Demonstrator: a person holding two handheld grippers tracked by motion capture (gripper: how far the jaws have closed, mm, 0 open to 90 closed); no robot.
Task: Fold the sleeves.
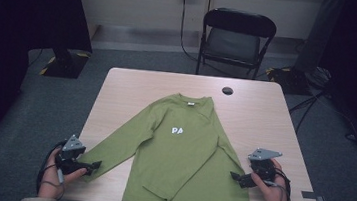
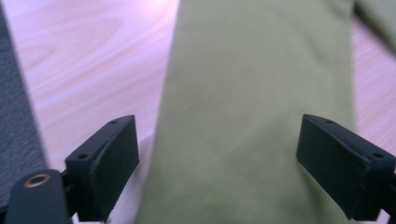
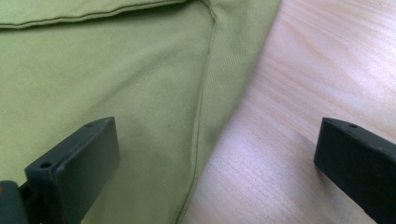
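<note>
A green long-sleeved shirt [image 1: 181,151] is spread on the pale wooden table [image 1: 260,114]; a black folding chair [image 1: 237,36] is seen beyond its far edge on grey carpet [image 1: 24,114]. The left gripper [image 1: 90,165] and right gripper [image 1: 237,176] are held wide open, gripping nothing.

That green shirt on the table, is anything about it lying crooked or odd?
Yes. The green shirt lies flat, but its sleeves don't match: one sleeve is folded across the front, the other sleeve stretches out toward the left gripper.

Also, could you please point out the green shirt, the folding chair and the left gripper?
green shirt [image 1: 181,151]: high view, on the chest below the white letters.
folding chair [image 1: 232,45]: high view, on the seat.
left gripper [image 1: 94,165]: high view, between its open jaw tips at the sleeve's end.
</note>
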